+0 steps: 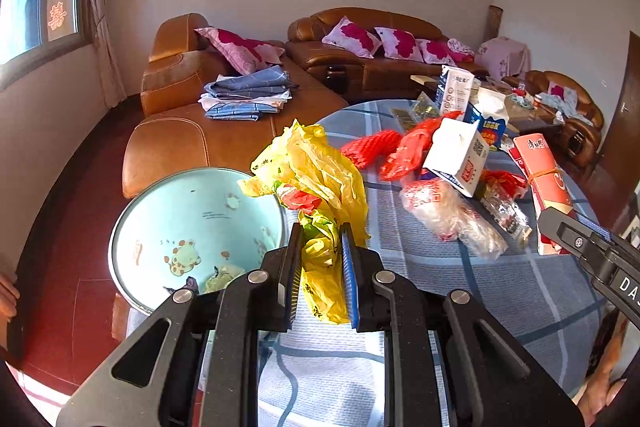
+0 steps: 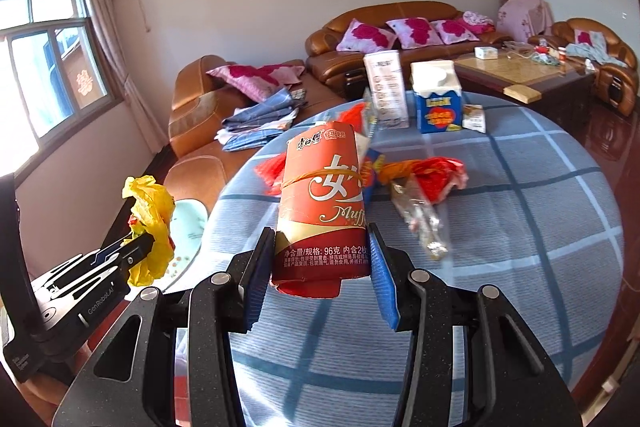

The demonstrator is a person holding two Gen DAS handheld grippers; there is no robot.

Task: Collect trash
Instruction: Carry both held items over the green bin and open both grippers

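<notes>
Trash being collected: left gripper [image 1: 321, 231] clamping yellow bag [image 1: 316, 179] beside bin [image 1: 120, 227]; right gripper [image 2: 320, 233] clamping red box [image 2: 324, 207] (above counter [image 2: 540, 227]).

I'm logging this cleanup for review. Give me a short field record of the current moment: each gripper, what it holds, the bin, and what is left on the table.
left gripper: shut on yellow plastic bag, held near the bin's rim
right gripper: shut on red muffin box, above the table
trash bin: light blue, open, beside the table, some scraps inside
table: blue plaid cloth; still holds milk carton, clear wrapper, red plastic bag
</notes>
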